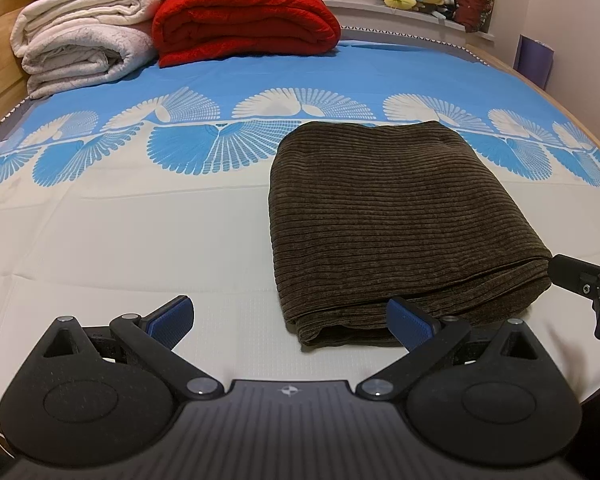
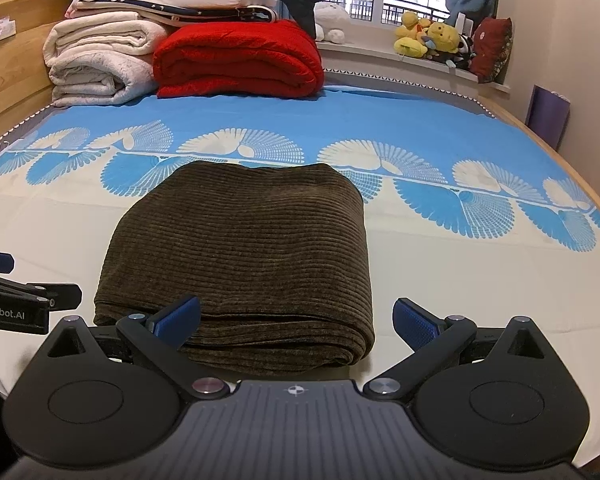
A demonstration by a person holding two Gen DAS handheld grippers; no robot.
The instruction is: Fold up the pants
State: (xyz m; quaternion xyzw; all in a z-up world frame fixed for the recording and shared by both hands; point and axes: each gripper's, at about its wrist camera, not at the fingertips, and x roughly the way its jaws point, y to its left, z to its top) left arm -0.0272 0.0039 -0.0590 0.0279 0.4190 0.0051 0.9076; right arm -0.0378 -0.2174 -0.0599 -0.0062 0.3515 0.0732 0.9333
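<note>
A pair of dark brown corduroy pants [image 1: 404, 224] lies folded into a thick, compact rectangle on the near, cream-coloured part of the bed [image 1: 120, 240], its layered edges facing me and its rounded fold toward the far blue band of the sheet. I hold my left tool [image 1: 290, 322] just off the bundle's near left corner, jaws spread wide and gripping nothing; one blue pad [image 1: 410, 324] sits right at the cloth's near edge, though I cannot tell whether it touches. My right tool [image 2: 298, 322] hangs at the near right corner, equally wide open and empty, one pad in front of the stacked edges and the other over bare sheet beside them.

Both tools flank the near edge, I judge, because the folding looks finished: the layers stack evenly and nothing trails loose, so the open jaws suggest a release rather than a fresh grasp. A final press or squaring of the edges may be all that remains.

At the far left of the bed, a red blanket [image 2: 238, 60] and white blankets [image 2: 96, 64] are stacked well clear of the pants, with plush toys [image 2: 430, 40] on the windowsill beyond.
</note>
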